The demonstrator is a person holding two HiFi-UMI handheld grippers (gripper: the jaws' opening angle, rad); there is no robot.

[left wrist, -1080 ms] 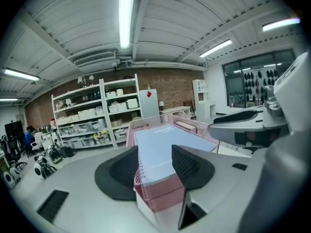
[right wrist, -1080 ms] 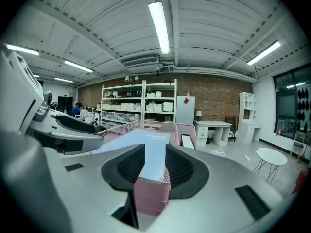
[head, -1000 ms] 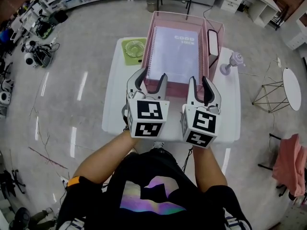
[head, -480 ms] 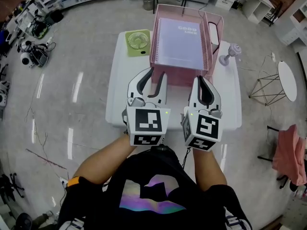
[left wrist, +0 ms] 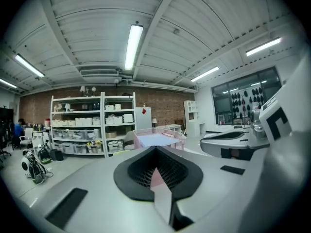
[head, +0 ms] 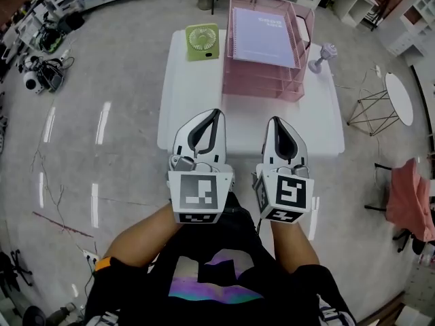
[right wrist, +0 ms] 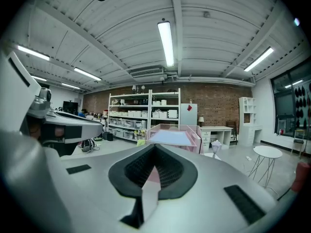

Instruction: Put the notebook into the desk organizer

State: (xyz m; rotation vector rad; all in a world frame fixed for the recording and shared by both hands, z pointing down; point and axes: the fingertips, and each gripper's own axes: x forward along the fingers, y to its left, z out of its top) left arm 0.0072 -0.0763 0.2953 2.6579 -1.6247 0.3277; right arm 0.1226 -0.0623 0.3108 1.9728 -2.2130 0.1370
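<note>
Both grippers have drawn back from the organizer toward the person's body since the earlier frames, and their jaws have just been closing with nothing between them. Head view: the left gripper point(head: 216, 116) and right gripper point(head: 276, 122) hang side by side over the near edge of the white worktop point(head: 197, 100), each closed and empty. The lilac spiral-bound notebook point(head: 265, 38) lies flat in the top tray of the pink wire-mesh desk organizer point(head: 262, 90), well apart from both; a green desk fan point(head: 202, 41) stands just beside the organizer. Left gripper view: the left gripper point(left wrist: 155, 148) is shut on nothing, with the notebook point(left wrist: 154, 140) seated in the organizer point(left wrist: 179, 139) far ahead. Right gripper view: the right gripper point(right wrist: 154, 147) is likewise shut and empty, facing the notebook point(right wrist: 167, 138) in the organizer point(right wrist: 197, 142). Judgement: placement looks complete, and the grippers stand clear so as not to disturb it.
</note>
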